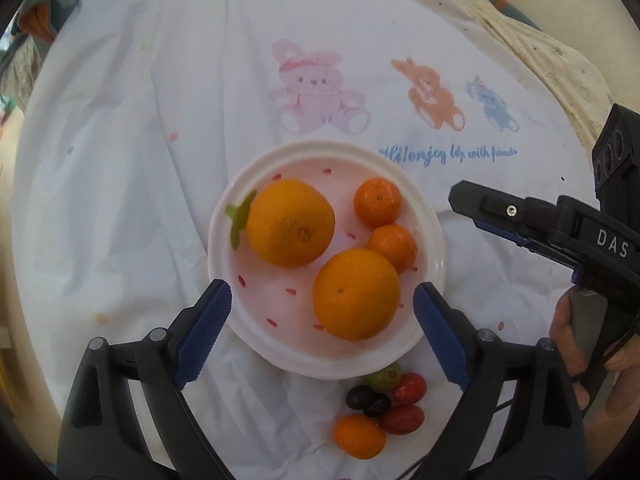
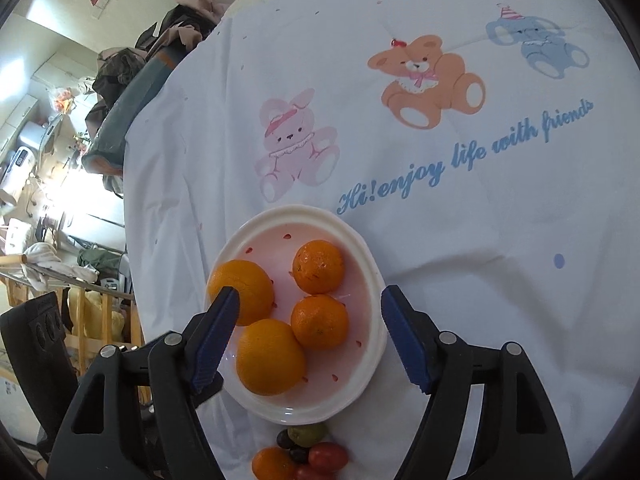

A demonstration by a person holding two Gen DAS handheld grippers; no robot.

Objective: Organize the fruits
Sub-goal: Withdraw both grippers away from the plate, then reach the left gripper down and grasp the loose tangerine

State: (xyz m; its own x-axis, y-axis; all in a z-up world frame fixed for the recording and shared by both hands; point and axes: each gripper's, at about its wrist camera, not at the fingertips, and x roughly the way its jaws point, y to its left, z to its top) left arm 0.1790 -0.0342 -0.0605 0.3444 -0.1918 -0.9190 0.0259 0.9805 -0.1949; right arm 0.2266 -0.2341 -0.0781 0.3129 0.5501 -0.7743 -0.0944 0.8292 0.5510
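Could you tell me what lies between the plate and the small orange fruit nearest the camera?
A cluster of small fruits, green, dark and red, lies between the plate and the small orange fruit, clearest in the left wrist view.

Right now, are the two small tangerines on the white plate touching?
Cannot tell. Left wrist view shows the far tangerine meeting the near tangerine; right wrist view hints at a sliver between them.

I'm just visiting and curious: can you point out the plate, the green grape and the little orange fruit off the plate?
plate (image 1: 434, 240): left wrist view, bare right rim.
green grape (image 1: 385, 376): left wrist view, its top.
small orange fruit (image 1: 360, 437): left wrist view, its middle.
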